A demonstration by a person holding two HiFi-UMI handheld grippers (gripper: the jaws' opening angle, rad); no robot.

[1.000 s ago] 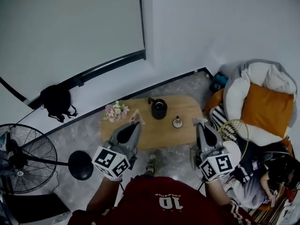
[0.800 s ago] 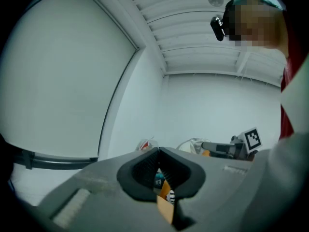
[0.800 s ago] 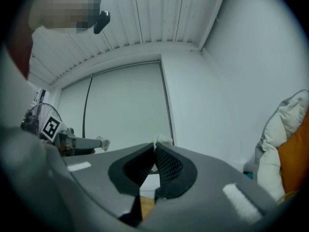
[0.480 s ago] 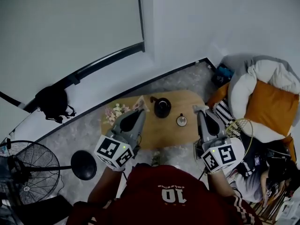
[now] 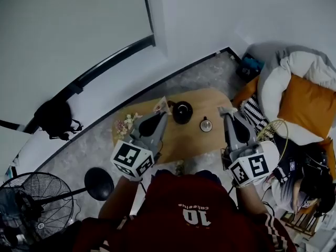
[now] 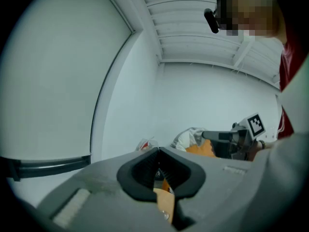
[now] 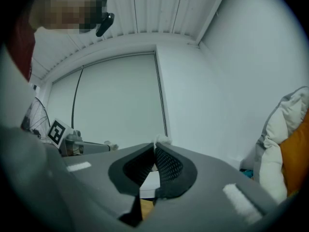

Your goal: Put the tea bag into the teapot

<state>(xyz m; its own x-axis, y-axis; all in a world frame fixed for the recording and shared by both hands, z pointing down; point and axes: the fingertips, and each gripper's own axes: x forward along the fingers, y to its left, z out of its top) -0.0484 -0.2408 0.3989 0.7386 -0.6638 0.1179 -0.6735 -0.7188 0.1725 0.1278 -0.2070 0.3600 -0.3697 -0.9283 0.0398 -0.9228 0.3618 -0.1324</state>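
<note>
A black teapot (image 5: 182, 112) stands at the far side of the low oval wooden table (image 5: 178, 138). My left gripper (image 5: 163, 113) hovers just left of the teapot. It is shut on a pink-and-white tea bag packet (image 5: 162, 106), which pokes out past the closed jaws (image 6: 145, 144). My right gripper (image 5: 227, 114) hangs over the table's right end, shut on a small white scrap (image 5: 227, 109) that shows above the jaw tips (image 7: 162, 141). A small round lid or cup (image 5: 206, 124) sits between the two grippers.
A bunch of flowers (image 5: 124, 125) lies at the table's left end. A white beanbag with an orange cushion (image 5: 304, 104) stands to the right, with another person (image 5: 312, 185) below it. A floor fan (image 5: 31, 209), a round black base (image 5: 98, 183) and a black bag (image 5: 55, 118) are on the left.
Both grippers have moved forward over the table. The left one, still holding the packet, now sits close beside the teapot. The head view has shifted.
</note>
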